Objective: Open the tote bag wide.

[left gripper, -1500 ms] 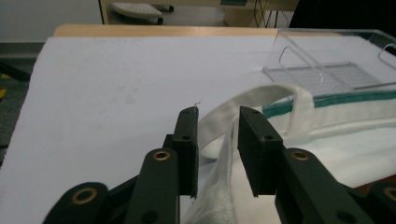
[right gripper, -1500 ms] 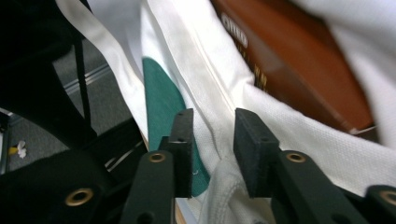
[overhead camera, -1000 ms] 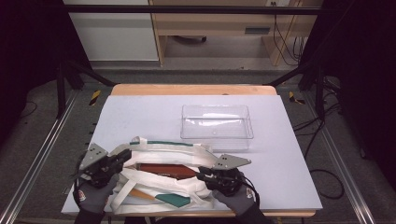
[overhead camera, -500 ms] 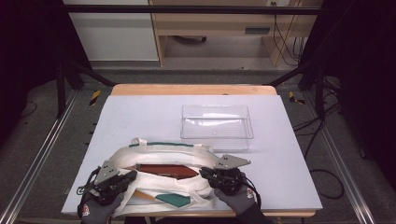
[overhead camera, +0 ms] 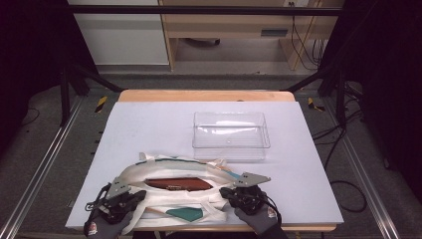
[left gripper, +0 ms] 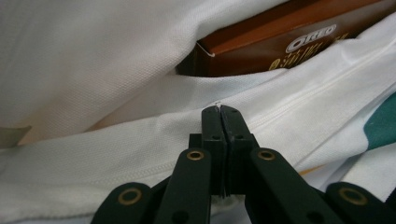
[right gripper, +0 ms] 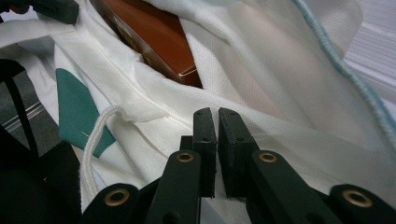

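On the white worktop (overhead camera: 149, 124), I'm pinching the near rim of the cloth bag (overhead camera: 164, 167) with my left hand-held gripper (left gripper: 219, 112) and right hand-held gripper (right gripper: 217, 119), both pressed together on fabric, spreading evenly so the brown Oreo box (overhead camera: 178, 184) inside stays reachable without slipping.

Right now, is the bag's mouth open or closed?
Open: the white bag gapes, its rim pinched at both ends, and a brown box shows inside.

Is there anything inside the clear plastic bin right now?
No, the clear plastic bin sits empty behind the white bag.
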